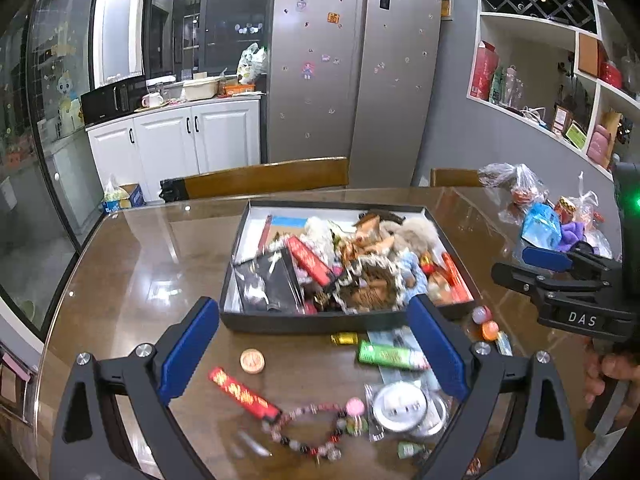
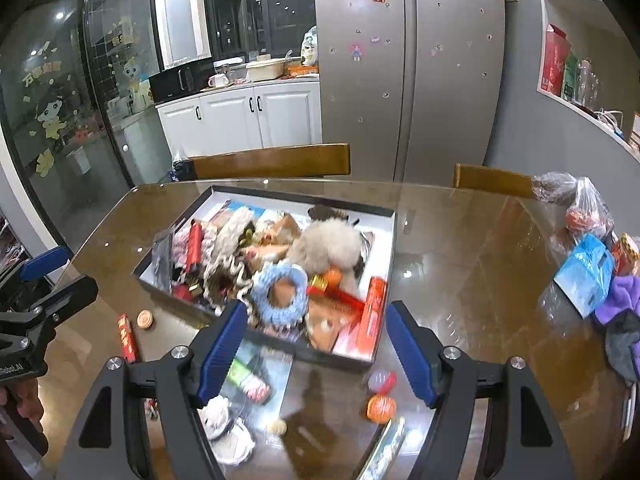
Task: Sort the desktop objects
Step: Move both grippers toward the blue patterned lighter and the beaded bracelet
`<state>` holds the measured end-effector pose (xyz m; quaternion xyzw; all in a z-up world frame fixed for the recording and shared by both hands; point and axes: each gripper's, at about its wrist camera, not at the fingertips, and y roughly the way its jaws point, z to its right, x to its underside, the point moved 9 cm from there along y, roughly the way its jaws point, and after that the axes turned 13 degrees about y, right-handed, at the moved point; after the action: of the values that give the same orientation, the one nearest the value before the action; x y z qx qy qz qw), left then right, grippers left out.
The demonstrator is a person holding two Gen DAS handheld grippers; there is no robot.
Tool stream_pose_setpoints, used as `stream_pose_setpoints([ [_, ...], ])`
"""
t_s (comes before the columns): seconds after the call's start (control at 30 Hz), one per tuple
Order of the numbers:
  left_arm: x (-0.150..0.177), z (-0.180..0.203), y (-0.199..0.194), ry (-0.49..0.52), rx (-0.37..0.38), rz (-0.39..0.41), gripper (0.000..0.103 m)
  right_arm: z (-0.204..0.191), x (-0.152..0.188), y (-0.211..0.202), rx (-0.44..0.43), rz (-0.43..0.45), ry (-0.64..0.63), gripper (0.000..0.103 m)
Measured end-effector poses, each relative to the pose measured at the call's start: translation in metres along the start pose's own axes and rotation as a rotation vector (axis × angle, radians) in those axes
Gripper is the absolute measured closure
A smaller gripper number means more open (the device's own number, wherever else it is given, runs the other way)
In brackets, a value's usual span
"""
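While your left tongs (image 1: 316, 354) and right tongs (image 2: 312, 352) both hang spread and empty, the stuffed box (image 1: 280, 322) sits mid-desk (image 1: 140, 272), red packet (image 1: 244, 394) and bead string (image 1: 316, 428) loose in front.

Steel fridge (image 1: 352, 72), white kitchen cabinets (image 1: 180, 140)

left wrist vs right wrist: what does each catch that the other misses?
Left wrist only: the pink-and-black bead bracelet and gold foil ingot on the table.

Right wrist only: the light-blue crocheted ring in the box, seen clearly.

Both: the shallow dark box, round copper-coloured tin, red-and-gold strip, and both grippers open and empty.
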<state>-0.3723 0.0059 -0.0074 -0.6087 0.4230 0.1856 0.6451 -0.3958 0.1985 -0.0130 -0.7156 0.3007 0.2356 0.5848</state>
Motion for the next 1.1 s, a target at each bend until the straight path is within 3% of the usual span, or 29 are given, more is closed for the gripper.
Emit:
stream_pose_setpoints([
  [0.17, 0.024, 0.016, -0.013, 0.006, 0.022, -0.016, 0.007, 0.015, 0.028, -0.010, -0.017, 0.000, 0.057, 0.029],
  [0.5, 0.084, 0.039, -0.009, -0.022, 0.067, -0.093, 0.007, 0.038, 0.092, -0.004, 0.043, -0.065, 0.081, 0.029],
  [0.77, 0.110, 0.057, 0.004, 0.028, 0.076, -0.124, 0.007, 0.045, 0.112, 0.003, 0.049, -0.102, 0.099, 0.029],
  [1.1, 0.118, 0.060, 0.018, 0.027, 0.083, -0.156, 0.008, 0.055, 0.123, 0.012, 0.070, -0.127, 0.110, 0.029],
])
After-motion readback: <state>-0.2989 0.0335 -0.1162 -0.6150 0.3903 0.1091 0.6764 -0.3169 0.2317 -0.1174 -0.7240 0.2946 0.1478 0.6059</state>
